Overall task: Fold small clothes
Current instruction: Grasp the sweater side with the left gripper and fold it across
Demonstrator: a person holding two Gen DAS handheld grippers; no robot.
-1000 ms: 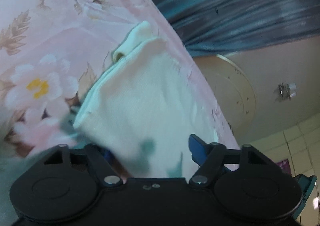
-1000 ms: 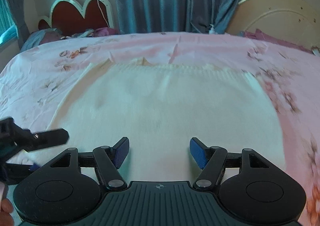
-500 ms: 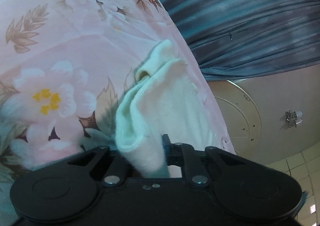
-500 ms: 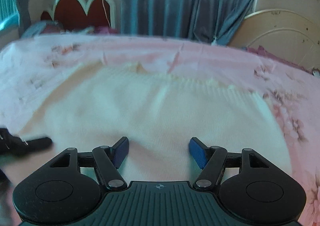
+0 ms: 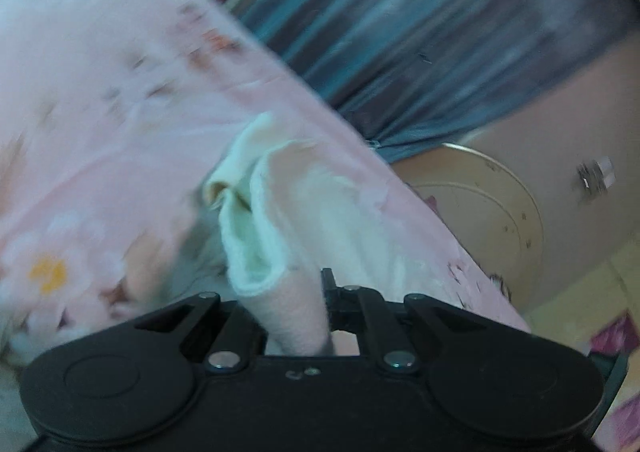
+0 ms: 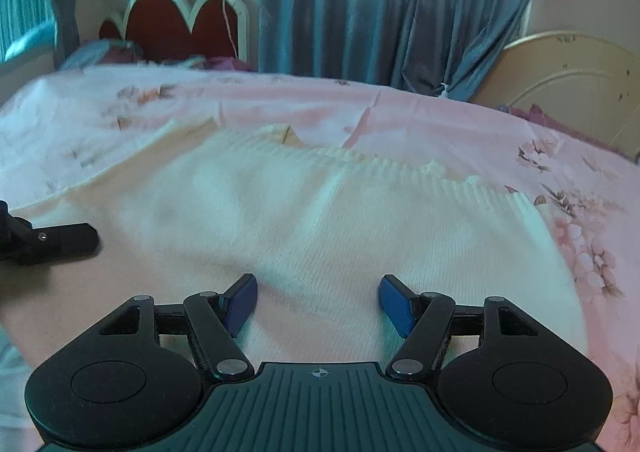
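A cream-white knit garment (image 6: 320, 212) lies spread flat on the pink flowered bedsheet (image 6: 400, 108), its ribbed hem toward the far side. In the left wrist view my left gripper (image 5: 296, 304) is closing its jaws the last bit on a corner of this garment (image 5: 320, 204); the pinched cloth bunches up and lifts off the sheet (image 5: 100, 92). The left gripper's dark fingers (image 6: 60, 238) also show at the left edge of the right wrist view. My right gripper (image 6: 318, 300) hovers open just over the garment's near edge, blue pads apart with nothing gripped.
A red headboard (image 6: 176, 24) with a cream scalloped rim stands behind the bed at the far left, with bundled clothes at its foot. Grey-blue curtains (image 6: 380, 4) hang behind. A round cream board (image 6: 568, 84) leans at the far right.
The left gripper went from open over the garment's corner to shut on it, then rose and rolled, lifting the cloth. The right gripper stayed open and drifted slightly over the garment.
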